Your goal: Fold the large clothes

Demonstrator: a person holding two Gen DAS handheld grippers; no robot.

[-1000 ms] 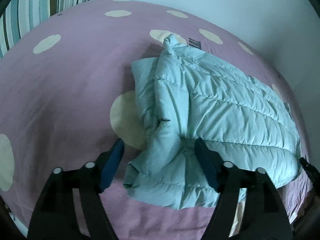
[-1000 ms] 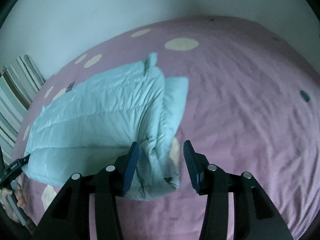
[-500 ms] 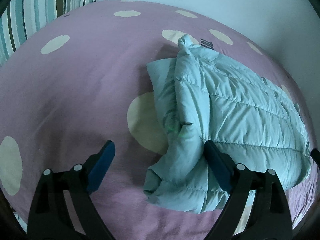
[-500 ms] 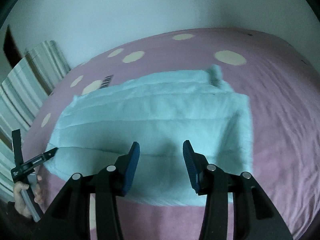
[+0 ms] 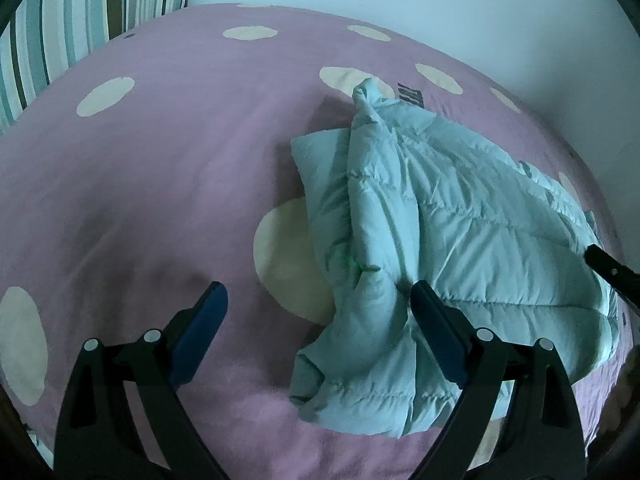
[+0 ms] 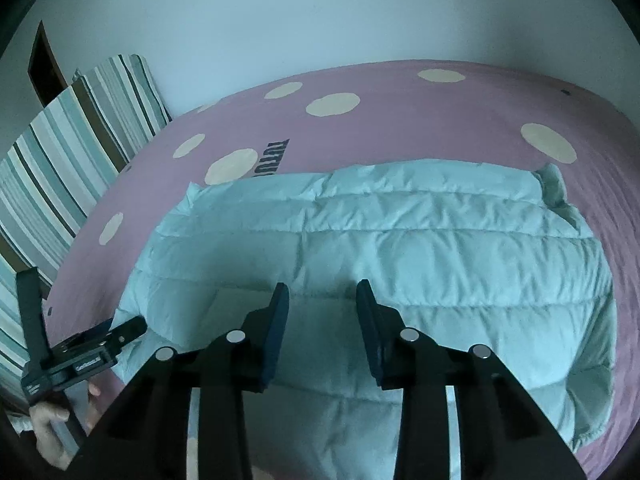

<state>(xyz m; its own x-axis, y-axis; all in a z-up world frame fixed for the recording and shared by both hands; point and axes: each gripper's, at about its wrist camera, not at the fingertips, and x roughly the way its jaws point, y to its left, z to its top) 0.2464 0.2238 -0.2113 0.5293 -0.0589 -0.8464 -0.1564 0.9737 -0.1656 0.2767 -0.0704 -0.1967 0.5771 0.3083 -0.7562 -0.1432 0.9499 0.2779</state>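
Quilted pale-blue jacket lies half-folded on the bed; our left gripper and right gripper, both apart and empty, should next grip its bunched edge at lower centre.

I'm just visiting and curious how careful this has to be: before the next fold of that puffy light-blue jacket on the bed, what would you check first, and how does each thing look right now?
1. Left gripper open and empty: ok.
2. Right gripper open and empty: ok.
3. Jacket lying fully on the bed: ok.
4. Jacket smooth and flat: not ok; the end near the left gripper is bunched and creased.
5. A loose edge within the left gripper's reach: ok, probably; the crumpled end lies just ahead of its fingers.
6. Sleeves tucked inside: cannot tell.
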